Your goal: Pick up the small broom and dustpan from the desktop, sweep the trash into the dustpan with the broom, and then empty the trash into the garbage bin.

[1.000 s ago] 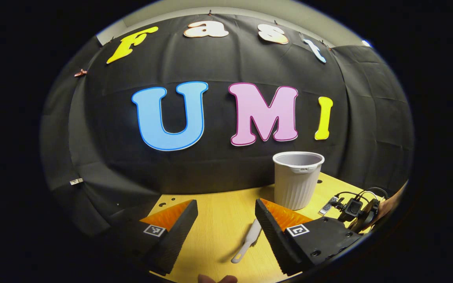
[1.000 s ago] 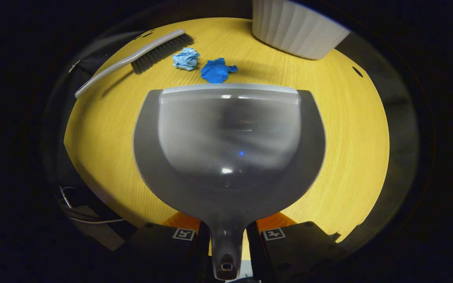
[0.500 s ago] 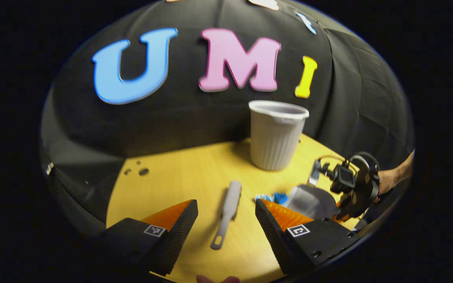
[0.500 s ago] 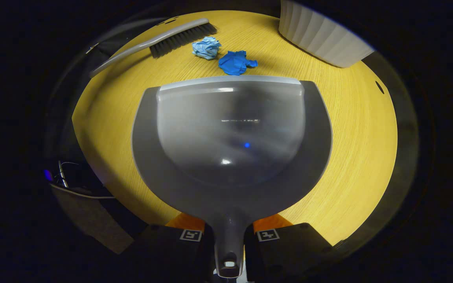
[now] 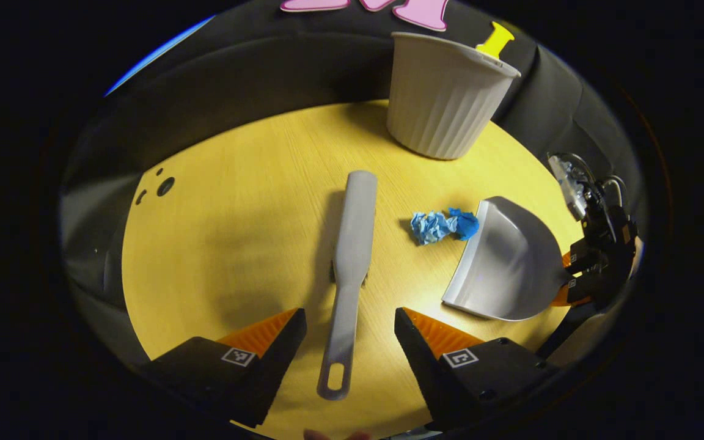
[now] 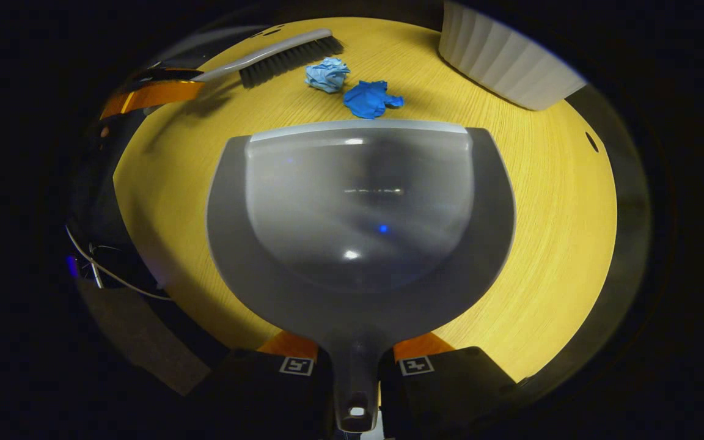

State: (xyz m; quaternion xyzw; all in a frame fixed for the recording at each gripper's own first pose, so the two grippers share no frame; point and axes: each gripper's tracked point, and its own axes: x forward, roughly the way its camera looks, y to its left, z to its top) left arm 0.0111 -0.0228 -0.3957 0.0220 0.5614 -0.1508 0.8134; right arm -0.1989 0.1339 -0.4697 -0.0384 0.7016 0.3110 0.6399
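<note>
On the counter (image 5: 217,244), the broom (image 5: 349,269) is straddled by the wide-open left hand-held gripper (image 5: 350,333), handle at 6 o'clock, ready for gripping. The dustpan (image 6: 358,220) is clamped by the right hand-held gripper (image 6: 355,373), lip facing the trash (image 6: 371,98) at 12 o'clock for sweeping.

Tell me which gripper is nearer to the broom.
Left. The left gripper is open with the broom handle lying between its fingers, not yet gripped. The right gripper is shut on the dustpan handle, beyond the blue paper scraps.
</note>
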